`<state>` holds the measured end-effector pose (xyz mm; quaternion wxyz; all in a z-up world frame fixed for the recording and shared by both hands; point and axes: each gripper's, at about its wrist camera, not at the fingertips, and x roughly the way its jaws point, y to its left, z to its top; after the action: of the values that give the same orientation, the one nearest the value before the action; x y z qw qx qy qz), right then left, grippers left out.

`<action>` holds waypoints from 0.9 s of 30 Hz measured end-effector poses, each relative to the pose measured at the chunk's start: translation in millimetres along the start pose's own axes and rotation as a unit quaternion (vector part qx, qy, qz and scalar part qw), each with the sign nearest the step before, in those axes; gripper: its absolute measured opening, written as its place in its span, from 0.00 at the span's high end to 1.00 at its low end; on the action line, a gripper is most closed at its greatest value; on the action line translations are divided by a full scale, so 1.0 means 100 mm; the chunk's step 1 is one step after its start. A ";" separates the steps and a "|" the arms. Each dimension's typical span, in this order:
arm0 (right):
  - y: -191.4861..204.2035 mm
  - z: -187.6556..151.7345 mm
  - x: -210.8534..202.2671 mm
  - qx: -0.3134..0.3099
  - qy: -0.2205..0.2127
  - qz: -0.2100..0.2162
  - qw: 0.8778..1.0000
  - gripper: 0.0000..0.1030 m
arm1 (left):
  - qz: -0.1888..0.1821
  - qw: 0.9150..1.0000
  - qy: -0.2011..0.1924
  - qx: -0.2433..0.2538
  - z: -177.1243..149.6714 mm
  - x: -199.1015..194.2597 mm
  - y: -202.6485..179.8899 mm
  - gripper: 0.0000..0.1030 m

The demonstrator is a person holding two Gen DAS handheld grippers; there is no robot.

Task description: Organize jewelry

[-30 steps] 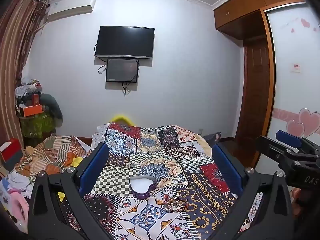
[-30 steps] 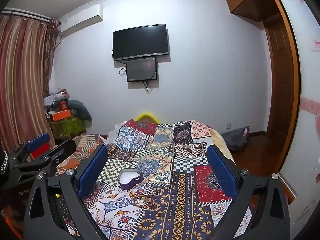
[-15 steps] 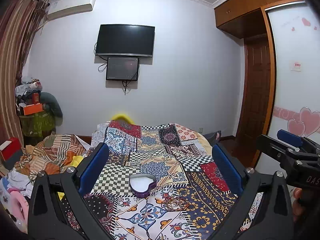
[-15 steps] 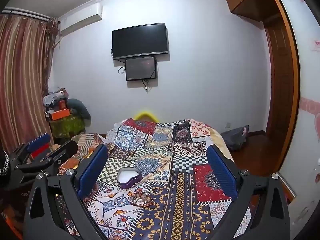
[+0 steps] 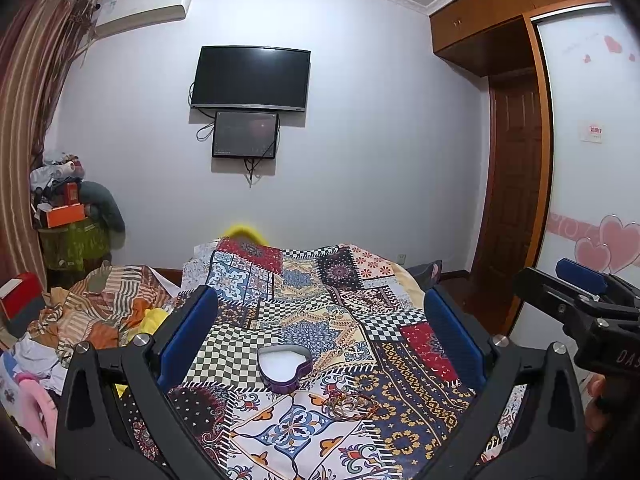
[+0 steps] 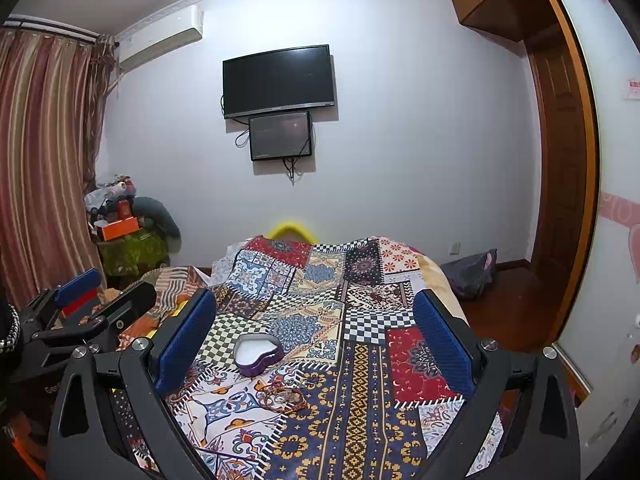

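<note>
We view a bed spread with a patchwork quilt, whose busy, many-coloured print fills the lower half of both wrist views. On it sits a heart-shaped purple tin, lid off and white-lined, and just beside it on the near side lies a small tangle of chains and rings, the jewelry.

The left gripper and the right gripper both hang above the quilt with their blue pads spread wide and nothing between them; neither touches tin or jewelry.

We judge three hazards from here. First, the thin jewelry is hard to tell from the quilt's print, so a descent may close beside it. Second, the strands appear knotted together; whether they are one piece or several we cannot tell, and a pinch on one loop may drag the rest or shed part of it in transit. Third, the quilt is soft: wide pads pressing down may catch cloth with the chain, or nudge the light tin and tip it.
</note>
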<state>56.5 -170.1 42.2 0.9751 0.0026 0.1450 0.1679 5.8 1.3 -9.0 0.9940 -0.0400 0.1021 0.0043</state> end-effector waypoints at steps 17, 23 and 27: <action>-0.03 -0.02 -0.01 0.004 -0.002 -0.002 1.000 0.05 | 0.003 1.000 0.003 -0.001 0.00 0.02 -0.01 0.00; -0.03 -0.01 -0.01 0.005 -0.001 -0.002 1.000 0.05 | 0.002 1.000 0.004 -0.002 0.00 0.03 0.00 0.00; -0.02 -0.01 0.00 0.005 -0.001 -0.003 1.000 0.05 | 0.002 1.000 0.002 -0.002 0.00 0.03 0.00 0.00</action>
<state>56.6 -172.1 41.2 0.9757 0.0067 0.1450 0.1643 8.5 1.2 -9.4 0.9936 -0.0423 0.1045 0.0062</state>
